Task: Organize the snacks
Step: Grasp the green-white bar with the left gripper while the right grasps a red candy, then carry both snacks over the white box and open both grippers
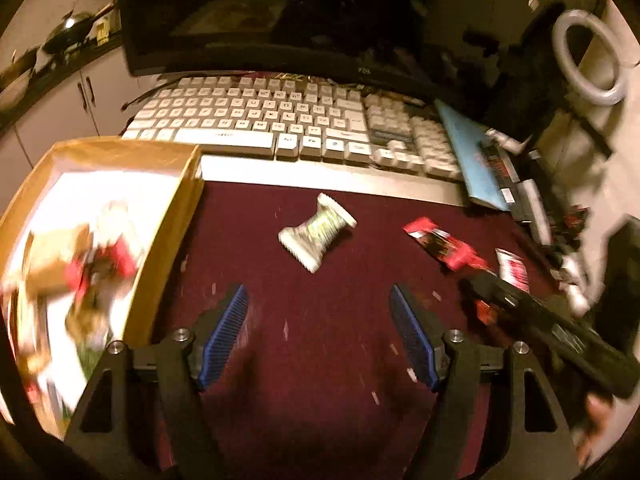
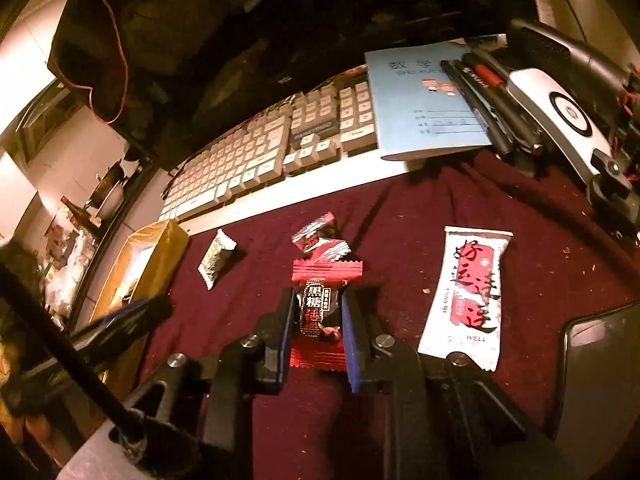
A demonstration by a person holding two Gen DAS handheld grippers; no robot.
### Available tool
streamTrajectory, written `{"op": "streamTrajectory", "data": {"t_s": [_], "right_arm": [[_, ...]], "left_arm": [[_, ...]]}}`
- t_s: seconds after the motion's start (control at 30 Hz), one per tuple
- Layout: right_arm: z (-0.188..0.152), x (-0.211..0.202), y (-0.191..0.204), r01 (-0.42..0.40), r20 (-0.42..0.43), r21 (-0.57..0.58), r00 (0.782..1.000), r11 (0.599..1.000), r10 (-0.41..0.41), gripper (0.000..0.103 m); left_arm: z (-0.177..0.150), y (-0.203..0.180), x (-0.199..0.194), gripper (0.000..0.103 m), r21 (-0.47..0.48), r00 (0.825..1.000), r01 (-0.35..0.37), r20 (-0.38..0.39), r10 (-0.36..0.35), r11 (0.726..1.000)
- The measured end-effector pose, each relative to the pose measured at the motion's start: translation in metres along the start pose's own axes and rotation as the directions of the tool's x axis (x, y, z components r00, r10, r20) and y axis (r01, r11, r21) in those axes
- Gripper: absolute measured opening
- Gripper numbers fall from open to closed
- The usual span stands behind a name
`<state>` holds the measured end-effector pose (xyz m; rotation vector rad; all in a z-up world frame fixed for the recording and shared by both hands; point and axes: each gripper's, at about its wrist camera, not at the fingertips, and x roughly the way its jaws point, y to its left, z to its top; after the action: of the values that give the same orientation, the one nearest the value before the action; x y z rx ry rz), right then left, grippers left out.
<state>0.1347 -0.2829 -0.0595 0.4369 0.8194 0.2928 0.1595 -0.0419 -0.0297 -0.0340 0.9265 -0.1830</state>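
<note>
Bare maroon surface (image 1: 320, 360) lay open ahead of left hand-held gripper (image 1: 319, 334); cardboard box (image 1: 168, 240) walled its left, keyboard (image 1: 280, 128) barred the far edge, green-white packet (image 1: 316, 236) lay mid-way

cloth (image 2: 400, 208) maroon | red-black snack (image 2: 320, 304) | box (image 1: 168, 248) probably tan

Box (image 1: 168, 248) contents motion-blurred

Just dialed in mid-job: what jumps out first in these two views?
The right tool is shut on a red and black candy packet on the dark red cloth, with a white packet to its right. The left tool hangs open short of a pale green and white candy, with the cardboard box of snacks on its left.
</note>
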Motion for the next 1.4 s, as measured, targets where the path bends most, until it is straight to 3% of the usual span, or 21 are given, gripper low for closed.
{"op": "streamTrajectory", "data": {"t_s": [0.23, 0.33, 0.37, 0.43, 0.73, 0.97, 1.1, 1.2, 1.4], "right_arm": [[-0.004, 0.004, 0.000, 0.009, -0.021, -0.010, 1.000, 1.000, -0.009, 0.021], [-0.004, 0.005, 0.000, 0.003, -0.031, -0.010, 1.000, 1.000, -0.004, 0.021], [-0.004, 0.005, -0.001, 0.001, -0.032, -0.007, 0.999, 1.000, -0.001, 0.021], [-0.004, 0.005, -0.001, 0.000, -0.033, -0.007, 0.999, 1.000, 0.000, 0.021], [-0.005, 0.003, 0.004, -0.017, -0.026, -0.023, 1.000, 1.000, 0.017, 0.021], [-0.015, -0.014, 0.024, -0.111, -0.009, -0.085, 0.994, 0.990, 0.111, 0.021], [-0.022, -0.021, 0.048, -0.166, -0.016, -0.114, 0.986, 0.980, 0.165, 0.021], [-0.027, -0.017, 0.079, -0.214, -0.043, -0.172, 0.977, 0.962, 0.209, 0.021], [-0.033, 0.012, 0.150, -0.336, -0.154, -0.268, 0.940, 0.903, 0.304, 0.020]], "left_arm": [[0.026, -0.015, 0.050, 0.058, 0.061, 0.997, -0.059, -0.044, 0.062, 0.996], [0.027, -0.017, 0.063, 0.033, 0.080, 0.992, -0.115, -0.052, 0.119, 0.990], [0.027, -0.014, 0.061, 0.022, 0.061, 0.993, -0.106, -0.046, 0.108, 0.993], [0.026, -0.009, 0.057, 0.021, 0.031, 0.997, -0.063, -0.047, 0.064, 0.998], [0.008, 0.004, 0.024, 0.020, -0.040, 1.000, -0.007, 0.022, 0.008, 0.999], [-0.030, 0.031, -0.043, 0.020, -0.171, 0.996, 0.068, 0.075, -0.055, 0.983], [-0.053, 0.057, -0.078, 0.020, -0.249, 0.992, 0.071, 0.117, -0.043, 0.966], [-0.060, 0.079, -0.097, 0.020, -0.298, 0.991, 0.034, 0.134, 0.007, 0.954], [-0.078, 0.138, -0.134, 0.020, -0.390, 0.982, -0.039, 0.157, 0.108, 0.920]]}}
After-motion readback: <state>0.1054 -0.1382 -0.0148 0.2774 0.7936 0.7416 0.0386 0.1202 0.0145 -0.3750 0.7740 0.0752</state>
